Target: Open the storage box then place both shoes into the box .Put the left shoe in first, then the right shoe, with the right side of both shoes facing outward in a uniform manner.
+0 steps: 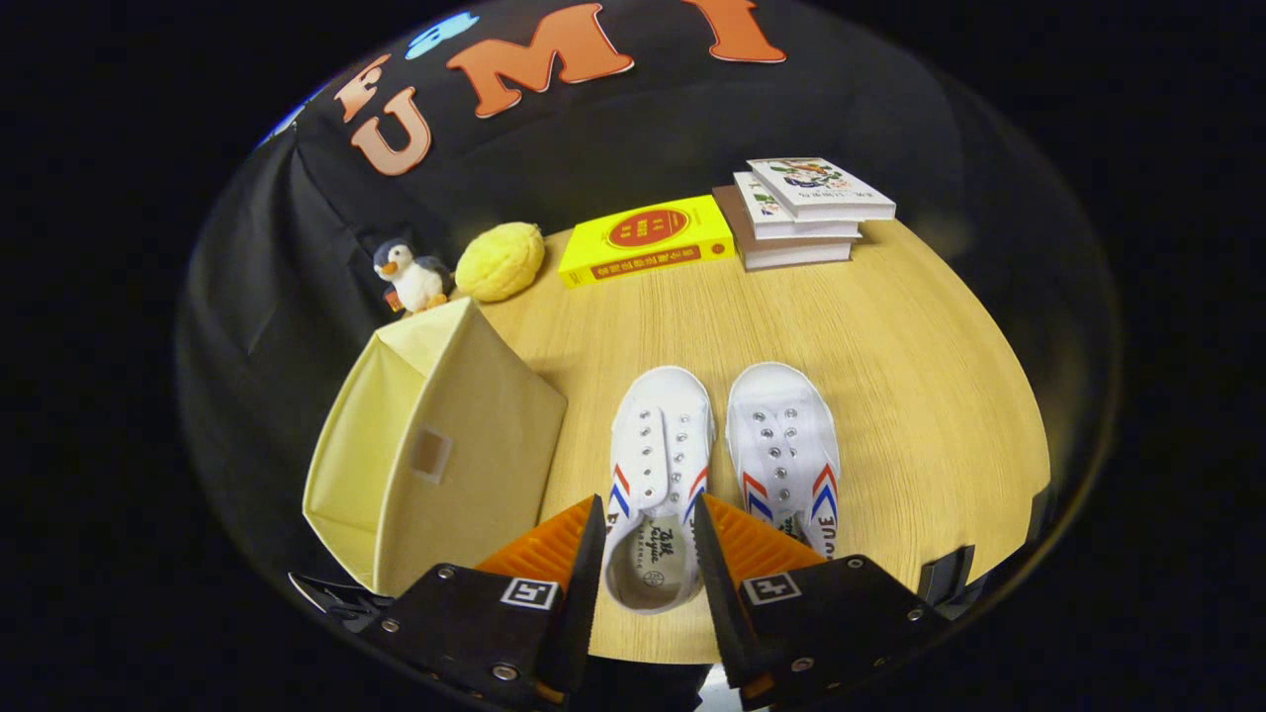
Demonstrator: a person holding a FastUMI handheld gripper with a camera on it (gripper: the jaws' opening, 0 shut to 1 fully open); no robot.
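Two jaws (pixel 648 514) hide left shoe's (pixel 658 475) heel.

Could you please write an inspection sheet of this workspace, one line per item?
Surface: wooden table, light grain.
Job's things: cream storage box beside the shoes; left shoe heel lies between the fingers; right shoe next to it.
Clutter: toy penguin, yellow ball, yellow book, stack of books, all beyond the shoes.
Gripper: gripper open, fingers either side of the left shoe's heel, contact cannot be told.
Cables: nothing seen.
Surroundings: black cloth wall.
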